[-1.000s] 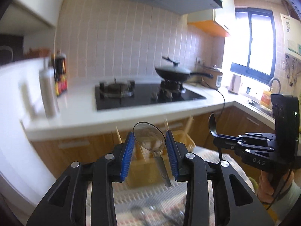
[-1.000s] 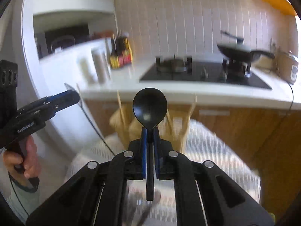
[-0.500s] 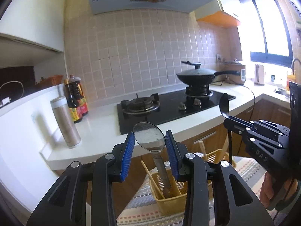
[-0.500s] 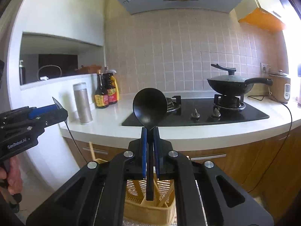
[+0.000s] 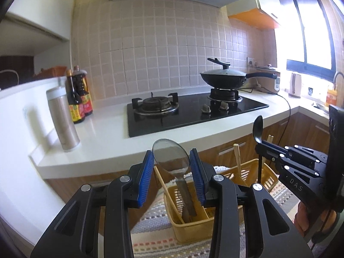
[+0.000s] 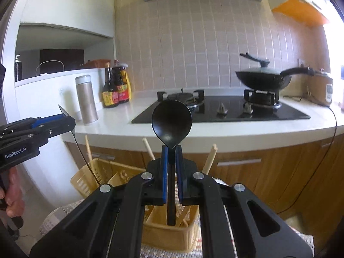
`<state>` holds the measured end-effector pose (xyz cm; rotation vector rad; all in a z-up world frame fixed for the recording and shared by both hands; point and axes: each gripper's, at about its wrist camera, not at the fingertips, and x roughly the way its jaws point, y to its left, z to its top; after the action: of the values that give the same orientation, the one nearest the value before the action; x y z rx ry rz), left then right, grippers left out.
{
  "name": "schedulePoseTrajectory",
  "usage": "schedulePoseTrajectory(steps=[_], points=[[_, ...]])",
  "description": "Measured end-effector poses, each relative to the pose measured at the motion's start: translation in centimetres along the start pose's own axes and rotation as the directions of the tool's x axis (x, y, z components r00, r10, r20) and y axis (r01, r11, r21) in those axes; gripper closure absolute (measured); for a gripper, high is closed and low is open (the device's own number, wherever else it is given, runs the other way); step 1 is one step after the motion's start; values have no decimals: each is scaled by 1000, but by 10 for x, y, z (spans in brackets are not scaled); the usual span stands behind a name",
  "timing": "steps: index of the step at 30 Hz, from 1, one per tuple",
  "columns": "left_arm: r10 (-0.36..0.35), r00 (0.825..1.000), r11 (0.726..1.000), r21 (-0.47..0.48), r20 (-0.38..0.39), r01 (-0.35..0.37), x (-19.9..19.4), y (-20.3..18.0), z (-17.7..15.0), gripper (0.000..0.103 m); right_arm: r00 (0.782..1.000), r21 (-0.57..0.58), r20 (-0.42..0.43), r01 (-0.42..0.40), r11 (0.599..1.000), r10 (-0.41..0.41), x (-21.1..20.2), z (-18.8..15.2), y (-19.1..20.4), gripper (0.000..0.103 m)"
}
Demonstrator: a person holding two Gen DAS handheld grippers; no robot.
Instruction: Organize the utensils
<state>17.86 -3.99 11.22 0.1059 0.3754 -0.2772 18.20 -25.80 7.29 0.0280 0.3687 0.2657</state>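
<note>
My left gripper (image 5: 172,161) is shut on a metal spoon (image 5: 171,157), gripping the bowl by its edges, handle hanging down over a yellow utensil basket (image 5: 193,225). My right gripper (image 6: 171,150) is shut on a black spoon (image 6: 171,120) at its neck, bowl up, handle hanging over the same basket (image 6: 172,234). Wooden chopsticks (image 6: 209,158) stand in the basket. The right gripper with its black spoon (image 5: 257,126) shows at the right of the left wrist view. The left gripper (image 6: 64,120) shows at the left of the right wrist view.
The basket stands on a striped cloth (image 5: 154,219) below the white counter (image 5: 107,146). On the counter are a black gas hob (image 5: 189,111), a lidded wok (image 5: 223,77), a steel flask (image 5: 62,118) and sauce bottles (image 5: 78,94). Wooden cabinet fronts (image 6: 268,172) lie behind.
Both grippers have risen and tilted up with their spoons still held. The view has shifted from the basket and cloth to the counter and wall, then steadied.
</note>
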Motion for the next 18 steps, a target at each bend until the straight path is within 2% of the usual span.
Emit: schedulePoseTrajectory(steps=[3, 6, 7, 8, 10, 13, 18], points=[[-34, 999, 999, -32, -10, 34, -6, 5, -4, 60, 998, 19, -47, -32, 999, 33, -5, -4, -3, 90], [-68, 998, 996, -55, -14, 68, -20, 9, -9, 55, 994, 26, -93, -49, 998, 52, -14, -8, -6, 71], [-76, 997, 995, -60, -14, 75, -25, 9, -10, 54, 994, 35, -97, -54, 998, 58, -19, -9, -7, 54], [-86, 996, 994, -66, -16, 85, -29, 10, -11, 51, 993, 46, -97, -61, 997, 65, -25, -10, -8, 43], [-119, 993, 989, -90, -25, 116, -39, 12, -14, 48, 992, 55, -100, -73, 996, 78, -36, -11, -8, 43], [-166, 985, 979, -128, -38, 160, -54, 17, -20, 46, 985, 48, -151, -78, 996, 85, -50, -12, -4, 43], [-200, 979, 968, -166, -46, 190, -74, 21, -27, 43, 966, 38, -246, -77, 996, 84, -67, -17, 4, 43]])
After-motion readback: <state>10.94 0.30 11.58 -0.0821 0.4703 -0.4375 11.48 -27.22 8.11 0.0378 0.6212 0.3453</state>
